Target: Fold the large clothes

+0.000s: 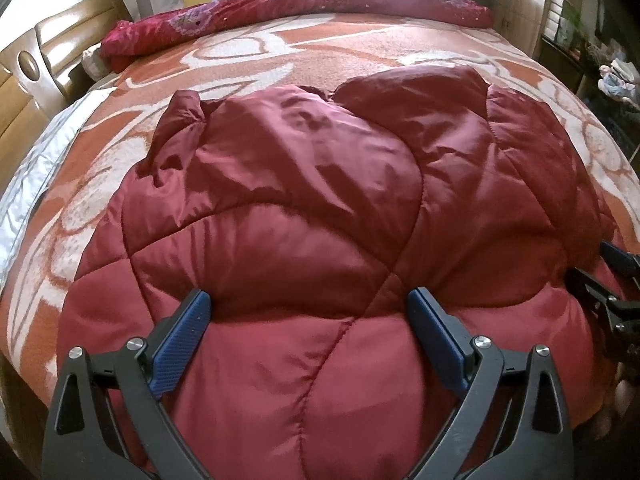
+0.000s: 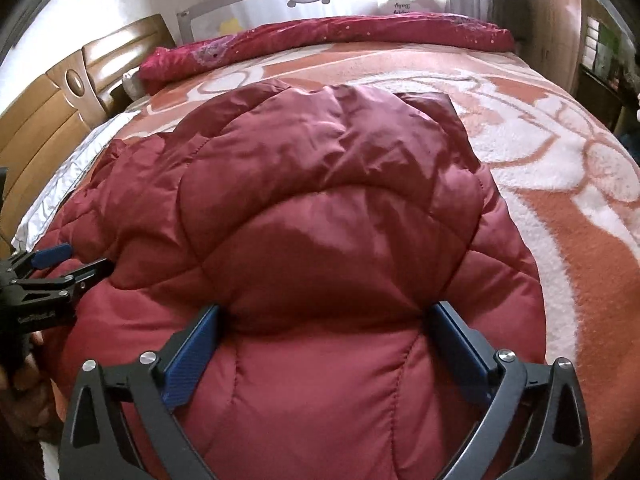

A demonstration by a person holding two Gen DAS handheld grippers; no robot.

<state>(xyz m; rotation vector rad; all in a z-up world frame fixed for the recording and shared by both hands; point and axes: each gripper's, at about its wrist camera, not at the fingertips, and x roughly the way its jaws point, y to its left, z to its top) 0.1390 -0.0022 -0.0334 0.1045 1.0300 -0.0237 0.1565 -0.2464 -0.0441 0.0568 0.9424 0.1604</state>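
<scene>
A dark red quilted padded jacket (image 1: 320,200) lies spread on the bed and fills both views (image 2: 320,208). My left gripper (image 1: 308,300) is wide open, its blue fingers pressed down into the jacket's near edge, with padding bulging between them. My right gripper (image 2: 326,316) is wide open in the same way, further right on the near edge. Each gripper shows at the edge of the other's view: the right one (image 1: 600,276) and the left one (image 2: 76,264).
The bed has an orange and white patterned blanket (image 1: 420,40). A rolled red floral quilt (image 1: 300,12) lies along the far side. A wooden headboard (image 1: 36,72) stands at the left and shelves (image 1: 600,60) at the right.
</scene>
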